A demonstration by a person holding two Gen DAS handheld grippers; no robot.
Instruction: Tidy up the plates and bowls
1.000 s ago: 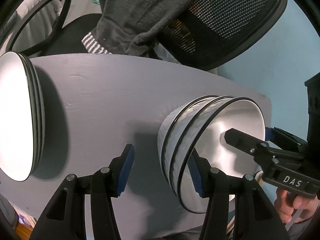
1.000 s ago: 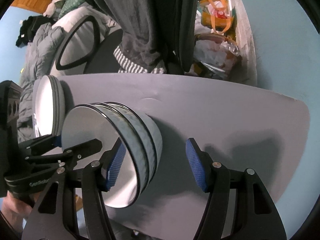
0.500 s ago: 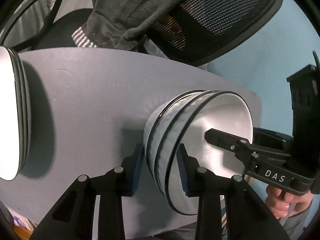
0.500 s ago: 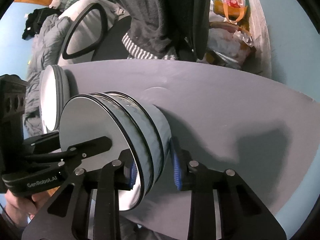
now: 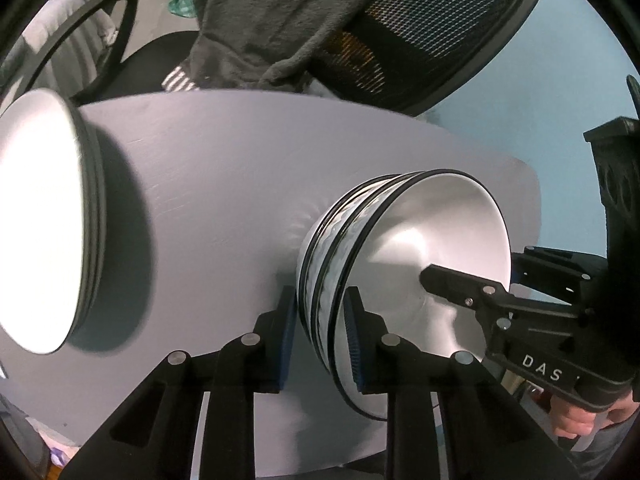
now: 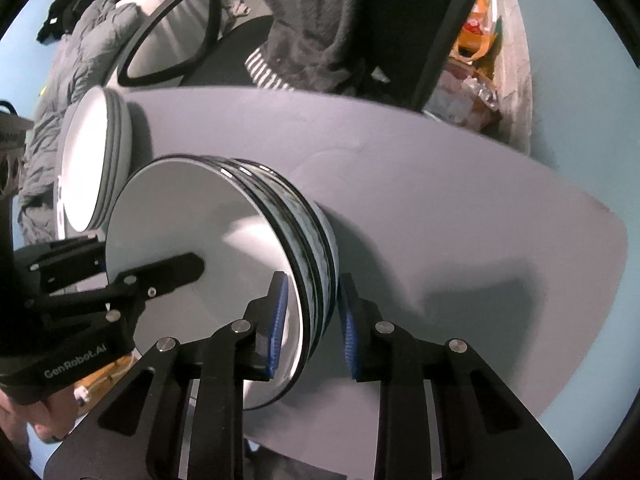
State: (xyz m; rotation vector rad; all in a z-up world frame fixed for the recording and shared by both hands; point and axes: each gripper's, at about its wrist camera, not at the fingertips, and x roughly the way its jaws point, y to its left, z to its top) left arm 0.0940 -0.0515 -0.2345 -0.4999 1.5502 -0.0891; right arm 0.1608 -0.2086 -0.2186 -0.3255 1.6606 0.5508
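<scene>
A stack of white bowls with black rims (image 5: 404,248) stands on the grey table (image 5: 224,184). My left gripper (image 5: 320,336) is shut on the stack's near rim, one finger inside the top bowl and one outside. My right gripper (image 6: 312,320) is shut on the opposite rim of the same stack of bowls (image 6: 224,248). Each gripper shows in the other's view: the right gripper (image 5: 480,300) and the left gripper (image 6: 132,280). A stack of white plates (image 5: 44,232) sits at the table's left, also in the right wrist view (image 6: 92,160).
A black mesh office chair (image 5: 420,40) draped with a dark grey garment (image 5: 272,20) stands behind the table. A second chair (image 6: 172,28) is at the back left. Bags and clutter (image 6: 476,60) lie on the floor at the right, past the table edge (image 6: 580,196).
Both grippers closed from wide open onto the rims of the bowl stack. The stack and both grippers have shifted slightly in view; the plates stayed put.
</scene>
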